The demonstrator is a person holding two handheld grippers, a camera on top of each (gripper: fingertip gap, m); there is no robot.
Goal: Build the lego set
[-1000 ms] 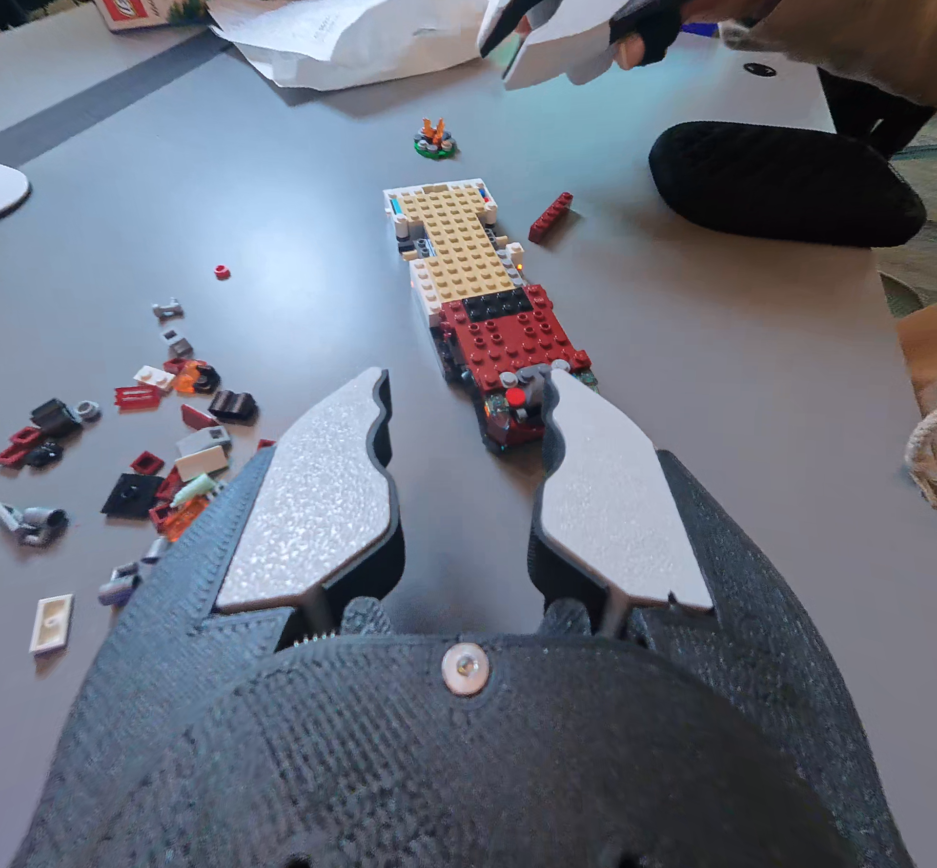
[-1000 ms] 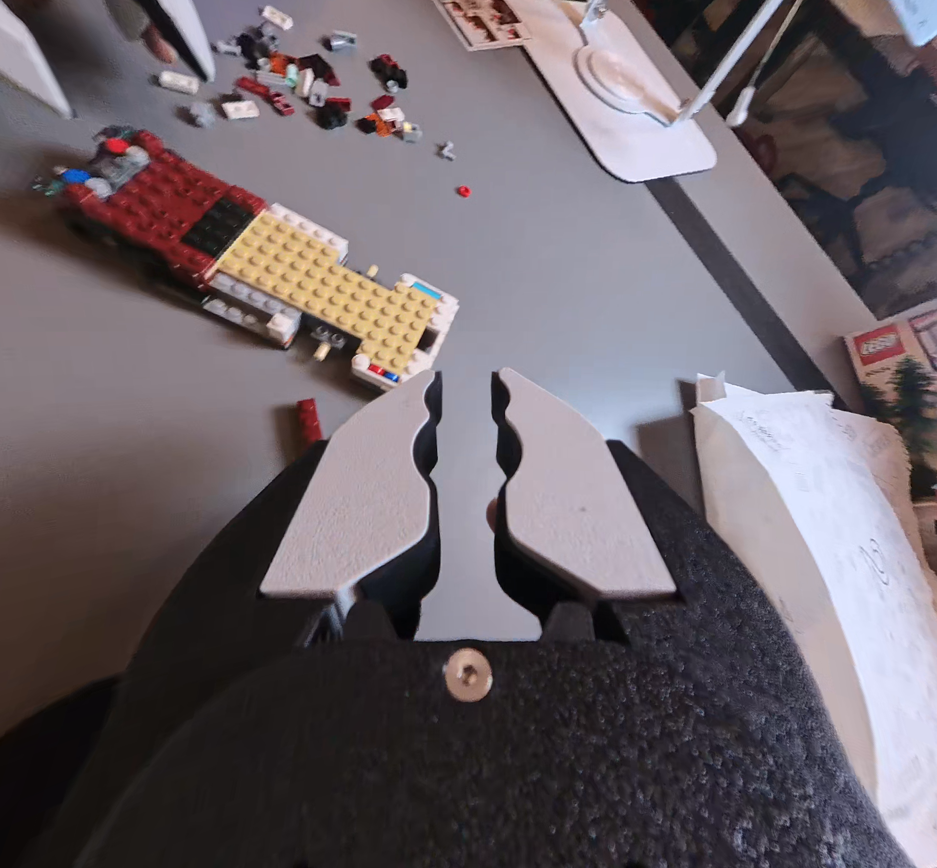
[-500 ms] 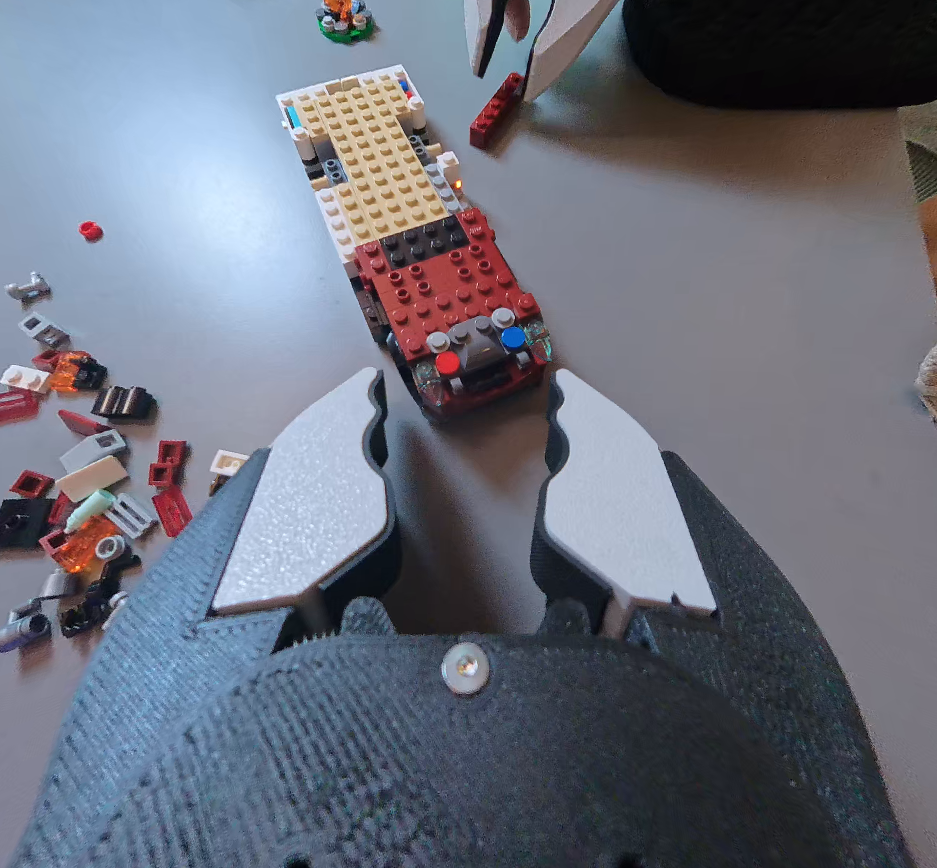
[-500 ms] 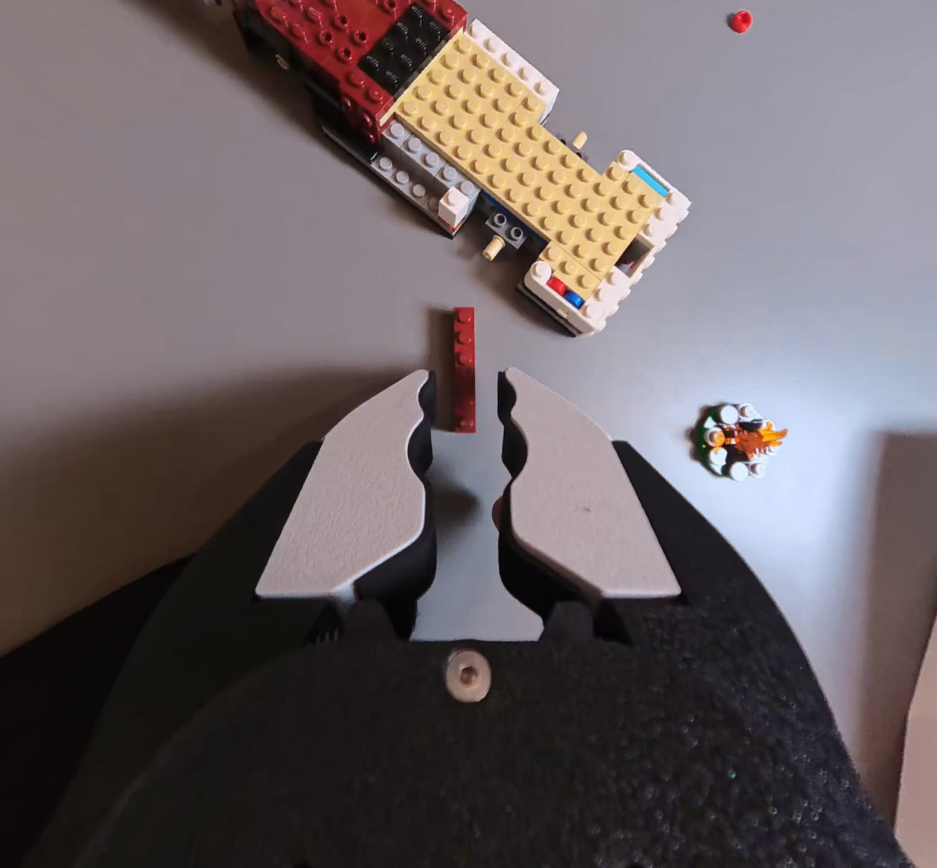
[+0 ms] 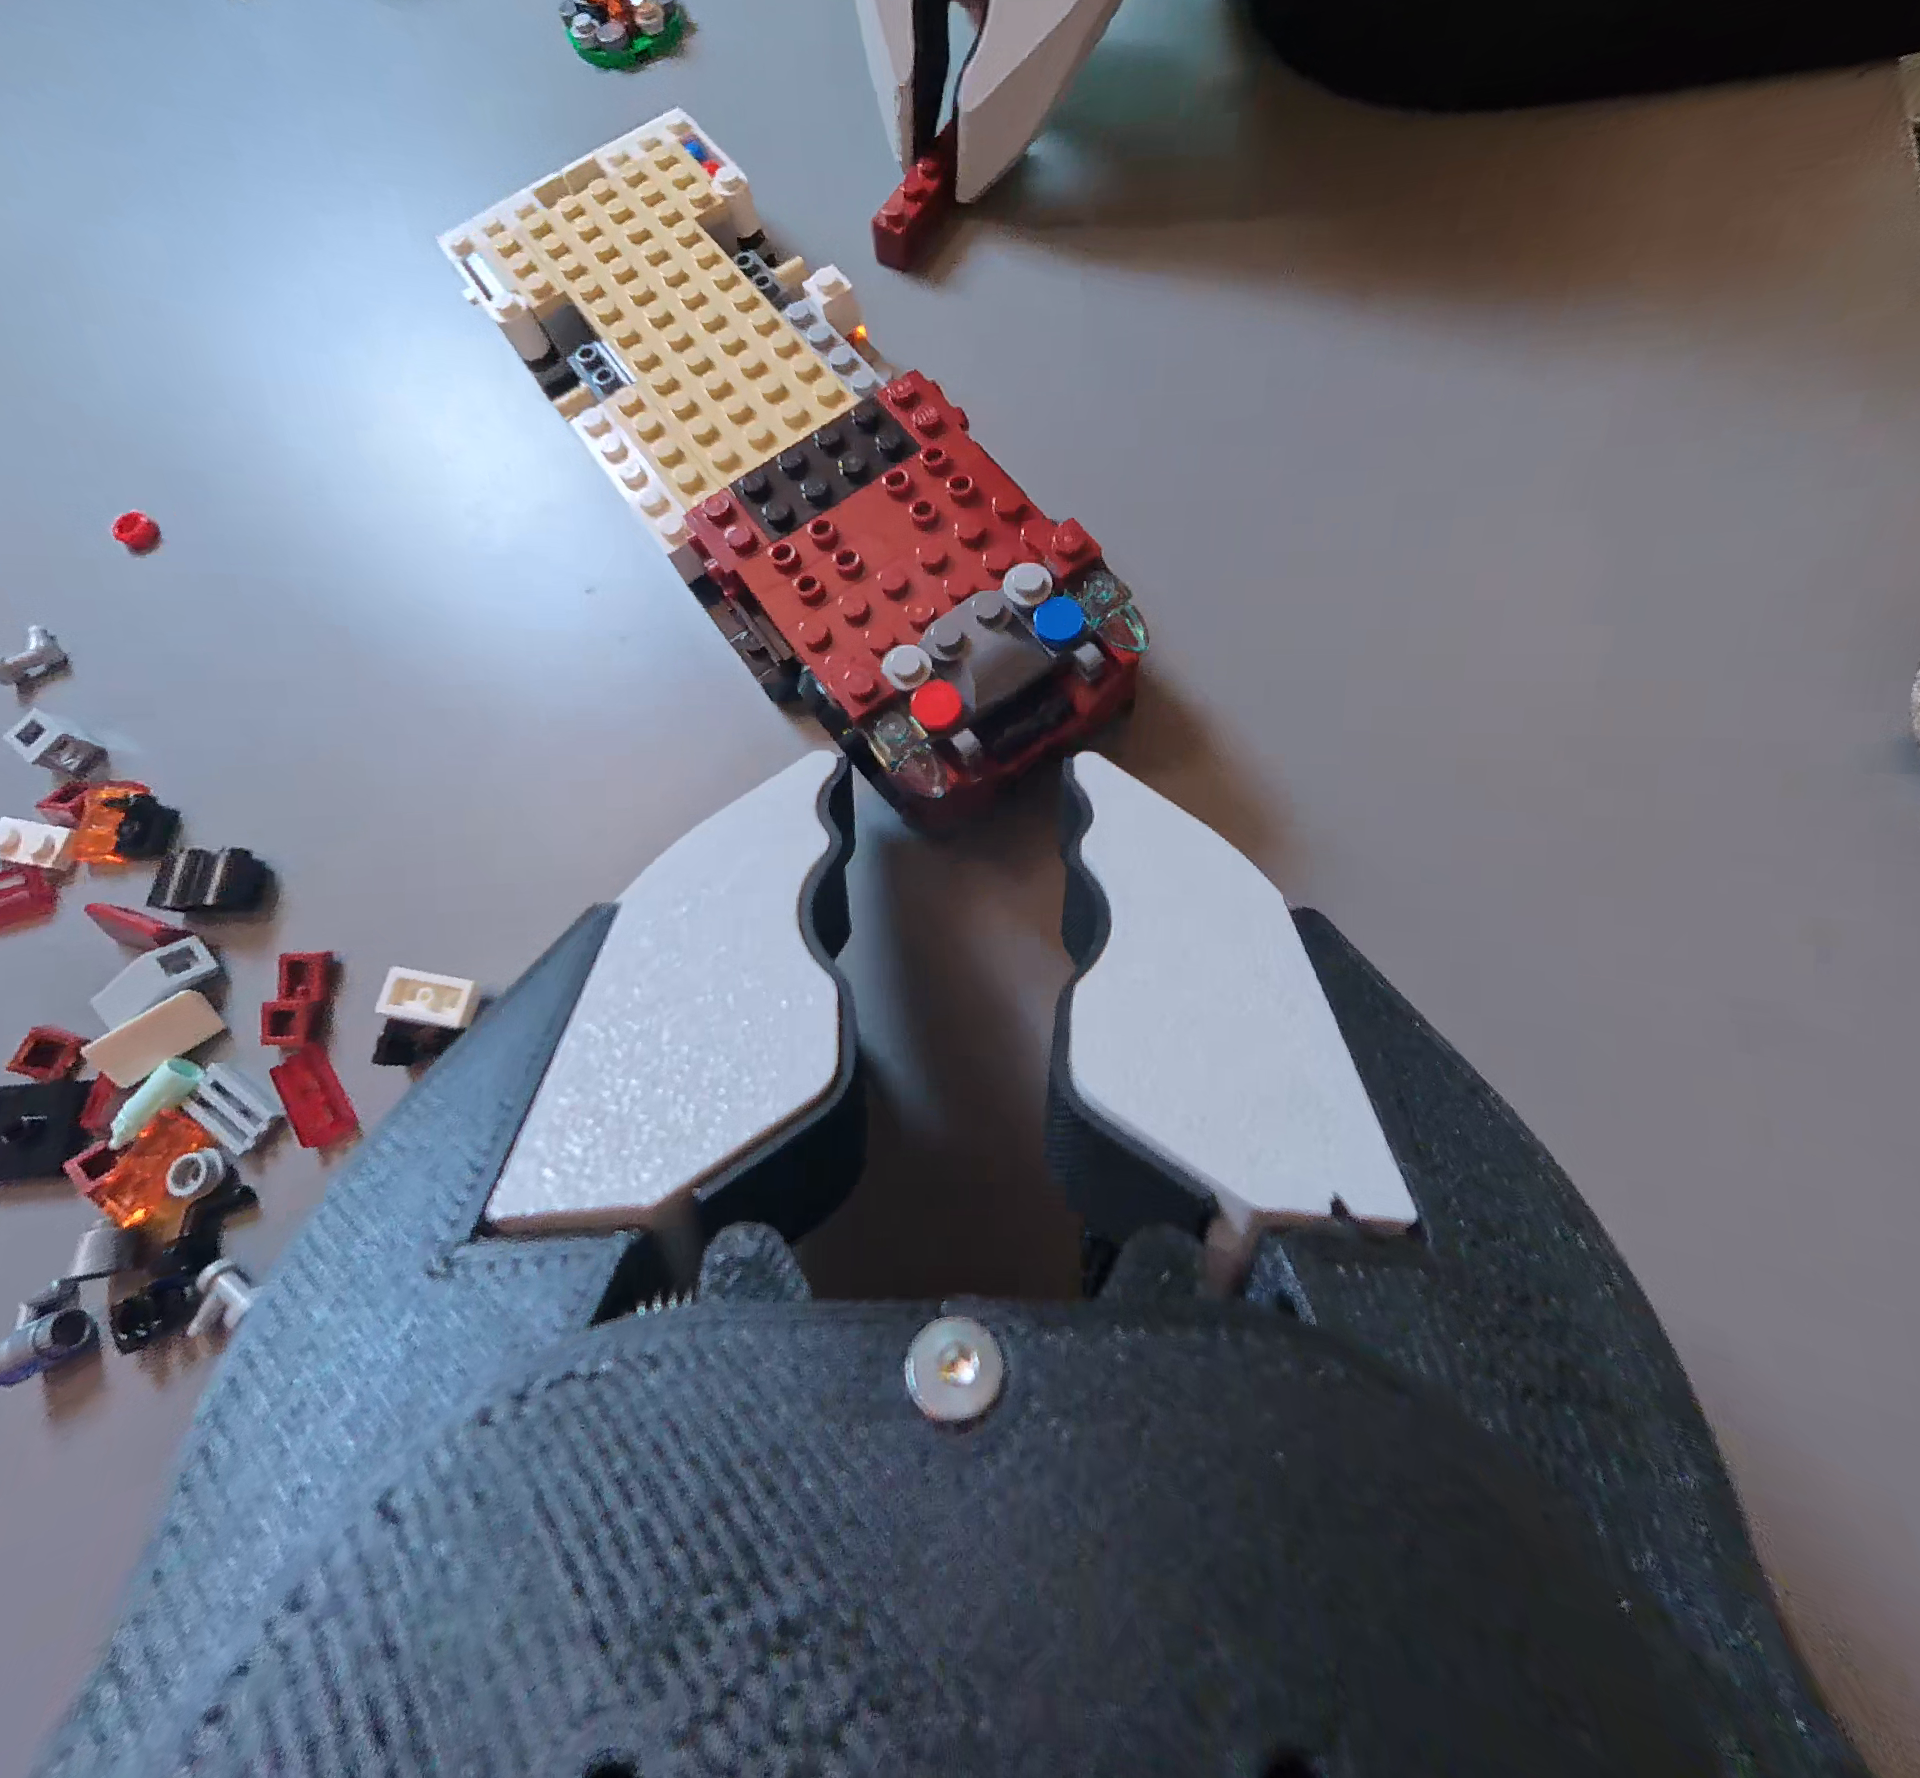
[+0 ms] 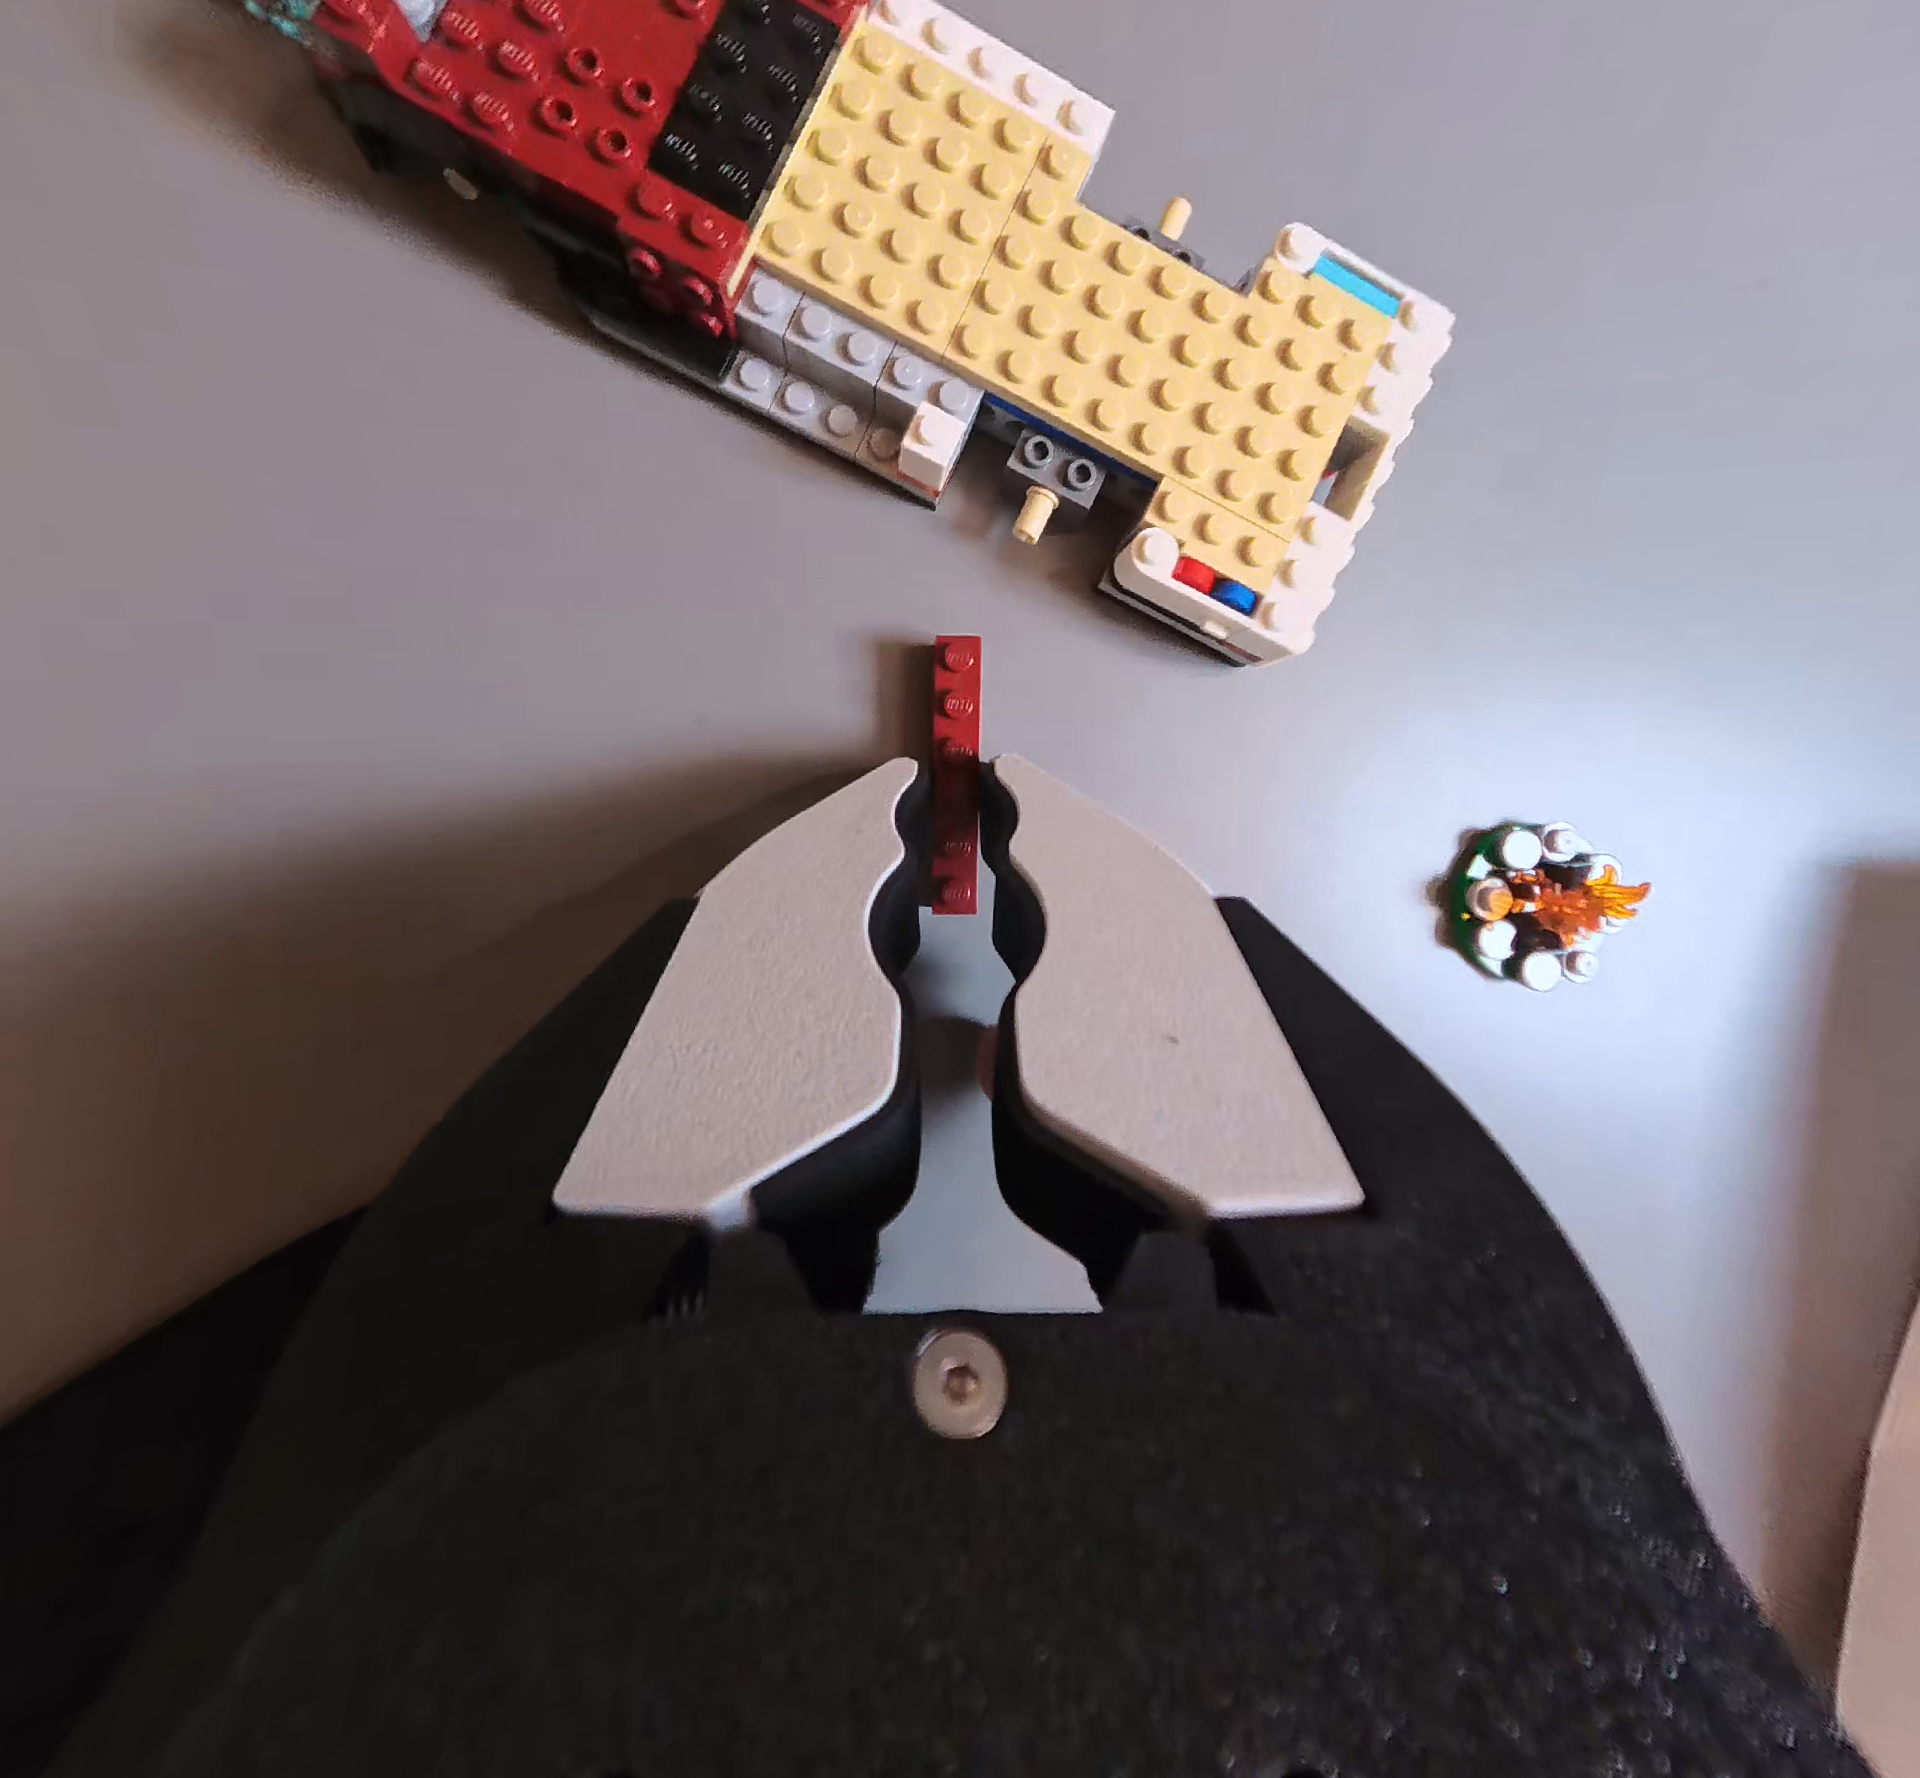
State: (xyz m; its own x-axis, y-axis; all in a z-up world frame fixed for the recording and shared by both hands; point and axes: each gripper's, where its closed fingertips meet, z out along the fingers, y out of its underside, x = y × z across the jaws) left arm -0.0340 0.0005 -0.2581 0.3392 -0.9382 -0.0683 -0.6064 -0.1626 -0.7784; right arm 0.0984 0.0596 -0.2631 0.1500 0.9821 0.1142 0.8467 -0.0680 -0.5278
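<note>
Grey desk (image 6: 312, 585) carries a brick-built vehicle (image 6: 935, 253) lying diagonally, loose bricks (image 5: 156, 1053) scattered toward one edge. Right tool (image 6: 956, 767) pinches a dark red strip (image 6: 956, 689), half its length sticking out beyond the tips; such an off-centre grip could let it pivot or slip. Left tool (image 5: 956, 772) stands released around the vehicle's red nose, seemingly not touching, and could nudge it. Half a second ago both were wider and the strip lay free.
</note>
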